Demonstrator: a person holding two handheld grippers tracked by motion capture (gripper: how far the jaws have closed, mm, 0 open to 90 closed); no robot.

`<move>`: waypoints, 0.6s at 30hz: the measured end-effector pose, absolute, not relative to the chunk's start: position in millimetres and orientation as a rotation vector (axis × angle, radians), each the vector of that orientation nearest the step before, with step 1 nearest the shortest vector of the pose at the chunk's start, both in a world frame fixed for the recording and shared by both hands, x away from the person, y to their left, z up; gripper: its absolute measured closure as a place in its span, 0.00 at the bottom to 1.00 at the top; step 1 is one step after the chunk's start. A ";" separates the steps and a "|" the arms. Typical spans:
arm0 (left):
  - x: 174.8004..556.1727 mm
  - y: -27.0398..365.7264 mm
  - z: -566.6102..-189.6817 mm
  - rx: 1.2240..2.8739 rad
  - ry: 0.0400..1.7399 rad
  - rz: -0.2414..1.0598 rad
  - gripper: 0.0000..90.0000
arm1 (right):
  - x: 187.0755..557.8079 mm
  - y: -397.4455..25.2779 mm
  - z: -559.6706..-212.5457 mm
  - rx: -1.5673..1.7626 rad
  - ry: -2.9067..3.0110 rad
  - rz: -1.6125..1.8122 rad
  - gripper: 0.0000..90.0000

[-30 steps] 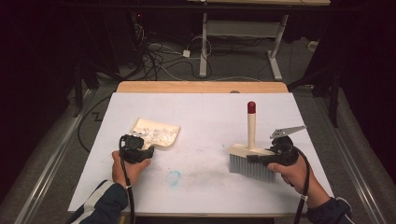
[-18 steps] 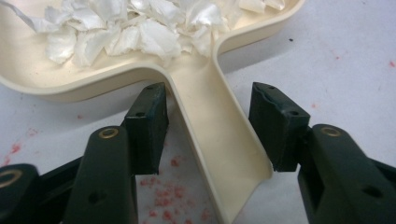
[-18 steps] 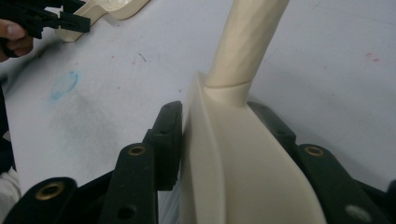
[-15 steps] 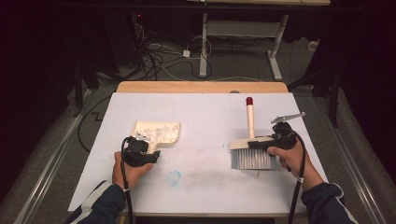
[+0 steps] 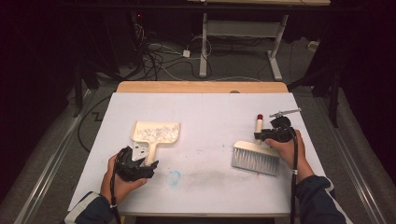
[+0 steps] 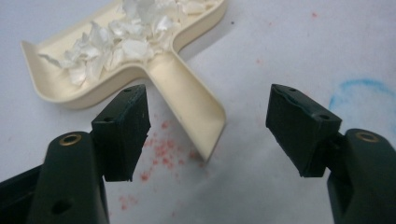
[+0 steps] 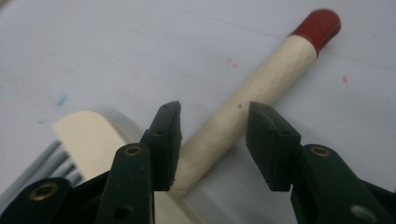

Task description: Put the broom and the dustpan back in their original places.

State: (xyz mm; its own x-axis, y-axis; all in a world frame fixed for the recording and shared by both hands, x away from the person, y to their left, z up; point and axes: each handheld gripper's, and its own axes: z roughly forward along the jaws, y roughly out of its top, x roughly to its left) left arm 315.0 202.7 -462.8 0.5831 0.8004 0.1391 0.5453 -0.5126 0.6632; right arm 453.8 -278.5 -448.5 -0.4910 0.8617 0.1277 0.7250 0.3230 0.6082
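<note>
On the white table [image 5: 205, 112], brush [image 5: 256, 157] right and dustpan [image 5: 155, 134] of light white scraps [image 6: 126, 35] left look rigid, light plastic, best taken by their handles; right gripper [image 7: 212, 140] and left gripper [image 6: 210, 126] straddle these, jaws apart, released.

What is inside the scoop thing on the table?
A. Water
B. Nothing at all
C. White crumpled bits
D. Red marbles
C: the left gripper view shows the cream dustpan holding a pile of white crumpled bits, which the high view also shows as pale scraps in its tray.
</note>
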 end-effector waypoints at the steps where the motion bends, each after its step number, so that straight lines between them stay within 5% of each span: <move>1: 312.4 205.1 -463.3 2.246 1.072 0.591 0.33 | 456.8 -276.8 -452.1 1.467 2.352 0.879 0.55; 18: 304.8 214.8 -469.2 2.240 1.055 0.579 0.33 | 468.4 -258.5 -459.3 1.453 2.310 0.827 0.59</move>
State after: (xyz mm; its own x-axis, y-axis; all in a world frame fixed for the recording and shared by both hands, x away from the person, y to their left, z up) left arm 304.8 214.8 -469.2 0.5913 0.7956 0.1321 0.5388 -0.5116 0.6693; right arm 468.4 -258.5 -459.3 -0.4498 0.8913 0.0575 0.7252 0.3268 0.6060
